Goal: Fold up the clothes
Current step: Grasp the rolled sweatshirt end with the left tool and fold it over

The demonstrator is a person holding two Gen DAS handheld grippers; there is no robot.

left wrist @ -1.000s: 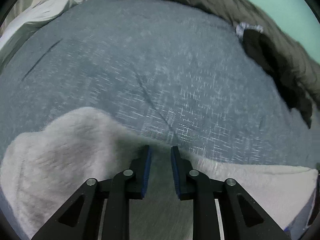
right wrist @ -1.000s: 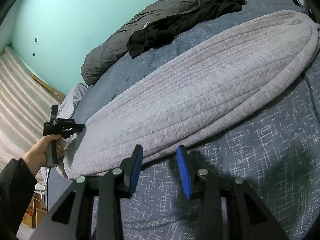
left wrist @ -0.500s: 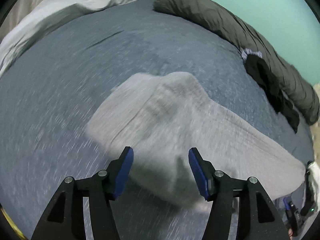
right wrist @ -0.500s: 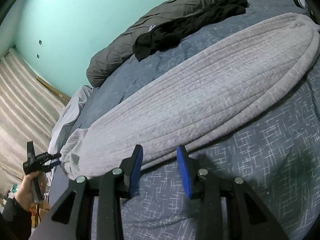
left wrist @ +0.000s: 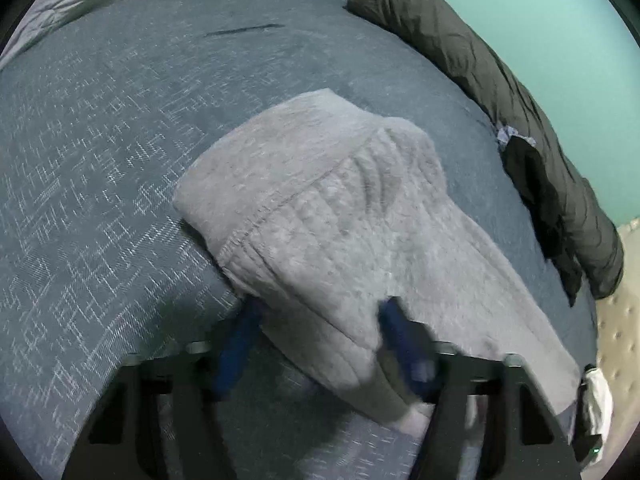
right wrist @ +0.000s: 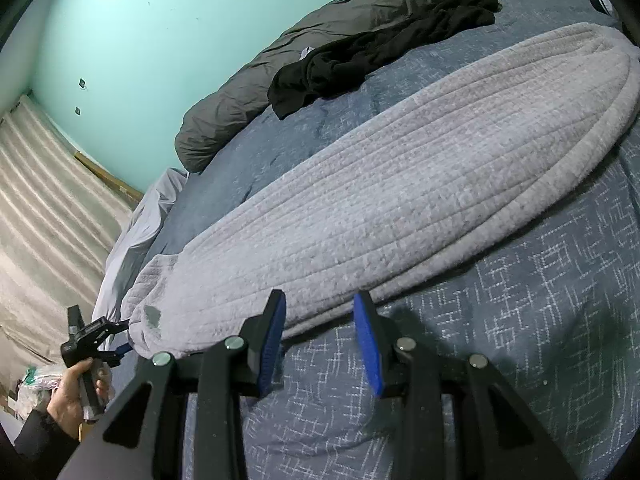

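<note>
No brand, label or legible writing shows on any item in either view. The left hand-held gripper [left wrist: 320, 344] is spread wide, its blurred blue pads [left wrist: 236, 344] standing either side of the near end of a grey ribbed fleece garment [left wrist: 344, 224]; the fabric drapes down between and over them, though the blur leaves it unclear whether the pads press it. In the right wrist view that same gripper [right wrist: 116, 336] appears small at the far left, held in the person's left hand [right wrist: 74, 396], with its tips at the garment's end. The right hand-held gripper [right wrist: 320, 340] is also apart, with nothing between its blue pads [right wrist: 370, 344]; its left pad sits at the garment's [right wrist: 380, 200] long near edge, and its right pad hangs over the bedcover just beside that edge. The garment lies stretched lengthwise across a blue-grey bedcover [right wrist: 540, 340] with a white crosshatch pattern. Well beyond it, a black garment [right wrist: 380, 56] is heaped against a dark olive rolled duvet [right wrist: 320, 44] along the turquoise wall [right wrist: 160, 40]. A pale grey sheet [right wrist: 136, 232] hangs at the bed's far side.
</note>
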